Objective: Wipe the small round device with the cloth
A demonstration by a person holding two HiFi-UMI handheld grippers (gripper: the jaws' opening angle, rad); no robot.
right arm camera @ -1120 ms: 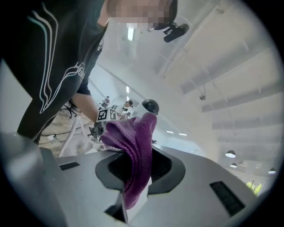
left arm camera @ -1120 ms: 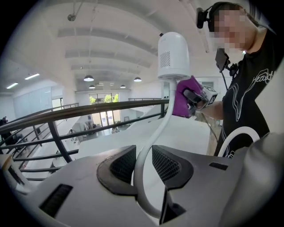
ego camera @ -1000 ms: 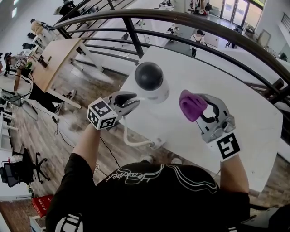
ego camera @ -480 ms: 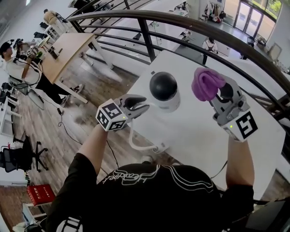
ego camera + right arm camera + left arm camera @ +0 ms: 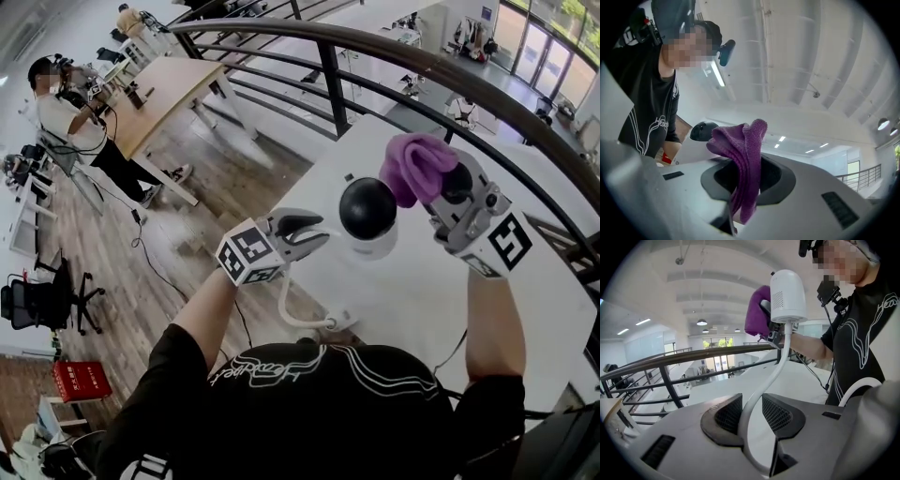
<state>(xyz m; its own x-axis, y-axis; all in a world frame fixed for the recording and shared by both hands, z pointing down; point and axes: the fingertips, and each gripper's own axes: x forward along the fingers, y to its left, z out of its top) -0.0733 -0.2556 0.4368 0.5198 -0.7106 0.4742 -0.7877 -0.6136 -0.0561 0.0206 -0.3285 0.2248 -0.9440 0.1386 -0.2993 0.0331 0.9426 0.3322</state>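
Small round device (image 5: 367,217) at centre of the head view, black dome upward, near the left edge of the white table (image 5: 412,291). Left gripper (image 5: 317,231) at its lower left, jaws easing apart with the white cable (image 5: 757,404) between them, pads close against it on both sides; presumably steadying the device by its lead for wiping. Right gripper (image 5: 441,187) at upper right, clamped on the purple cloth (image 5: 417,167), bunched fold standing proud of the jaws and just beside the dome, probably for presenting a soft pad to the surface; contact not discernible.
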